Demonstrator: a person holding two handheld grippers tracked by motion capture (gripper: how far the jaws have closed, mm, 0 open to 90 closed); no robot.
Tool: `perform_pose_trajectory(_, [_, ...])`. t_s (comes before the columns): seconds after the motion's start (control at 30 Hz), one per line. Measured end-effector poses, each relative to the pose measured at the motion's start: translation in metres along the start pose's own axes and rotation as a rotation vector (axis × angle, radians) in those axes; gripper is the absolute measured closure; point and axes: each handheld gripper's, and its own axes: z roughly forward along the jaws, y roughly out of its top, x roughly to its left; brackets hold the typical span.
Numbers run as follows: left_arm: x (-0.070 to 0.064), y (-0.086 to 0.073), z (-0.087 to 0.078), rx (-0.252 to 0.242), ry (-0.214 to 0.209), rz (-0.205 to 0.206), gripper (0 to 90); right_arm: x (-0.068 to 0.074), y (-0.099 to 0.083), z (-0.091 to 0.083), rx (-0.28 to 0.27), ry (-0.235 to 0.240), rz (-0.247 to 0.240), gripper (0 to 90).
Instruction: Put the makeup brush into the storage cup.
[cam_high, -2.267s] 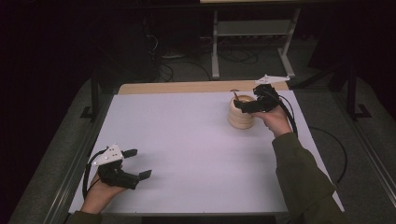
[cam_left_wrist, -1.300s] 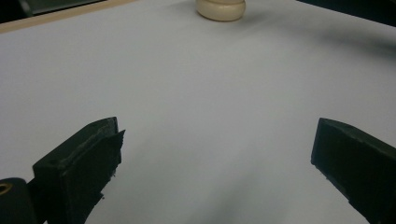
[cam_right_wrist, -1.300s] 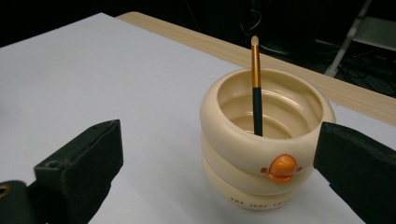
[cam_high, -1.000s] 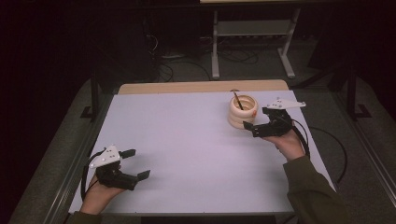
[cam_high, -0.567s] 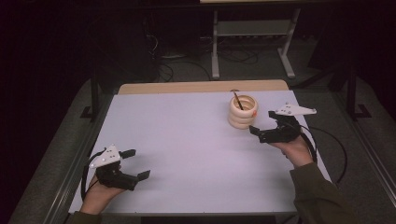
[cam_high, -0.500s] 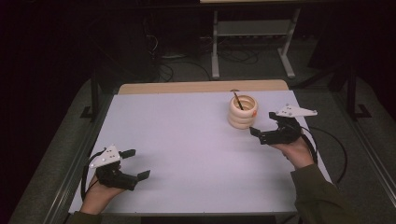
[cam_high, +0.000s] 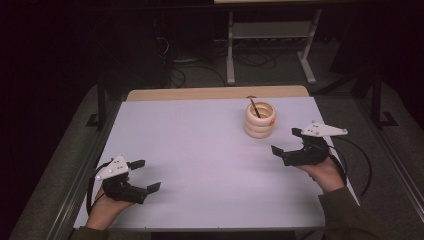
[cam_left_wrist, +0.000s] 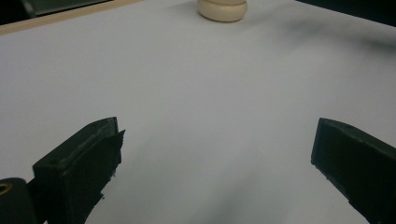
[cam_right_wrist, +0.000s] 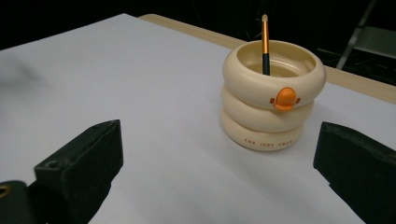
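A cream holder made of three stacked rings, with an orange mark on its top ring, stands at the back right of the white table. A thin dark pen with an orange upper part leans inside it. My right gripper is open and empty, a little nearer than the holder and to its right. In the right gripper view the holder and pen stand upright ahead of the spread jaws. My left gripper rests open and empty at the near left; in its own view the holder is far off.
A bare wooden strip runs along the table's far edge. Beyond it are a metal stand and cables on the dark floor. Black frame rails flank the table.
My right gripper has drawn back from the holder's top toward the near right and now hovers open beside it. The pen stays in the holder. The left gripper has not moved.
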Motion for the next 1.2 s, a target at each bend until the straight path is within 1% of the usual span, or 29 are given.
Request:
perform_pose_trajectory(0.13, [0.000, 0.000, 0.000, -0.001, 0.000, -0.001, 1.2, 0.001, -0.006, -0.004, 0.013, 0.001, 0.004, 1.0])
perform_pose_trajectory(0.17, [0.000, 0.000, 0.000, -0.002, 0.000, -0.001, 1.2, 0.002, -0.011, -0.007, 0.017, -0.002, 0.005, 1.0])
perform_pose_trajectory(0.27, [0.000, 0.000, 0.000, -0.002, 0.001, -0.002, 1.2, 0.003, -0.016, -0.010, 0.023, 0.000, 0.007, 1.0])
perform_pose_trajectory(0.37, [0.000, -0.001, 0.000, -0.002, 0.001, -0.011, 1.2, 0.004, -0.020, -0.012, 0.030, 0.007, 0.014, 1.0])
perform_pose_trajectory(0.4, [0.000, 0.000, 0.000, -0.001, 0.001, -0.010, 1.2, 0.005, -0.024, -0.013, 0.040, 0.011, 0.015, 1.0])
perform_pose_trajectory(0.43, [0.000, 0.000, 0.000, 0.004, 0.001, -0.005, 1.2, 0.005, -0.024, -0.013, 0.040, 0.011, 0.015, 1.0])
perform_pose_trajectory(0.6, [0.000, 0.000, 0.000, 0.008, 0.001, -0.001, 1.3, 0.010, -0.032, -0.017, 0.054, 0.012, 0.002, 1.0])
perform_pose_trajectory(0.67, [0.000, -0.001, 0.000, 0.002, 0.000, -0.004, 1.2, 0.012, -0.036, -0.018, 0.065, 0.011, -0.005, 1.0])
perform_pose_trajectory(0.8, [-0.001, 0.000, 0.000, 0.001, 0.000, -0.004, 1.2, 0.014, -0.041, -0.021, 0.070, 0.008, -0.007, 1.0])
perform_pose_trajectory(1.0, [-0.001, 0.000, 0.000, 0.002, -0.001, 0.003, 1.2, 0.017, -0.052, -0.024, 0.092, 0.009, -0.017, 1.0])
perform_pose_trajectory(1.07, [-0.001, 0.000, 0.000, 0.003, -0.002, 0.002, 1.2, 0.017, -0.052, -0.024, 0.092, 0.009, -0.017, 1.0])
perform_pose_trajectory(1.1, [-0.001, -0.001, 0.000, 0.003, -0.003, 0.003, 1.2, 0.018, -0.057, -0.026, 0.102, 0.006, -0.011, 1.0])
perform_pose_trajectory(1.13, [-0.001, -0.001, 0.000, 0.004, -0.003, 0.001, 1.2, 0.017, -0.059, -0.027, 0.100, 0.006, -0.024, 1.0])
perform_pose_trajectory(1.17, [-0.002, -0.001, 0.000, 0.004, -0.004, 0.000, 1.2, 0.018, -0.060, -0.028, 0.099, 0.006, -0.017, 1.0])
perform_pose_trajectory(1.2, [-0.002, -0.001, 0.000, 0.004, -0.003, -0.001, 1.2, 0.018, -0.062, -0.028, 0.099, 0.004, -0.021, 1.0])
